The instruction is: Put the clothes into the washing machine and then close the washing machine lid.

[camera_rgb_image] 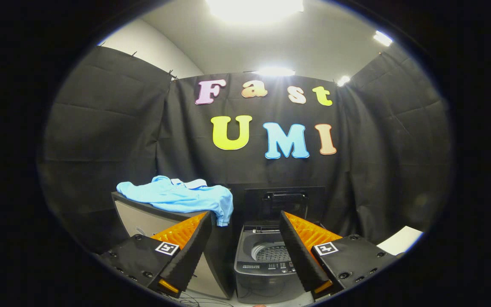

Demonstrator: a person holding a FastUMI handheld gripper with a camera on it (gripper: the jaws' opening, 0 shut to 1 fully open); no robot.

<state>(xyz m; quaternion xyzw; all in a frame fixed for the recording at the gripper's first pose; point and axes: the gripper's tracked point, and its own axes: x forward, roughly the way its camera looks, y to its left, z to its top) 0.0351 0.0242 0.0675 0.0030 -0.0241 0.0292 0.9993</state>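
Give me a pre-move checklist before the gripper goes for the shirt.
1. Gripper open, nothing between its fingers: ok.
2. Blue shirt in sight, lying on the box beside the washing machine: ok.
3. Lid raised: ok.
4. Drum free of laundry: ok on the part that shows.
5. Shirt hem hanging over the box edge toward the washer, snag-free: cannot tell.

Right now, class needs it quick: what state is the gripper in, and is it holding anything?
Gripper: open, holding nothing; the washing machine sits between and beyond its fingers, lid up.
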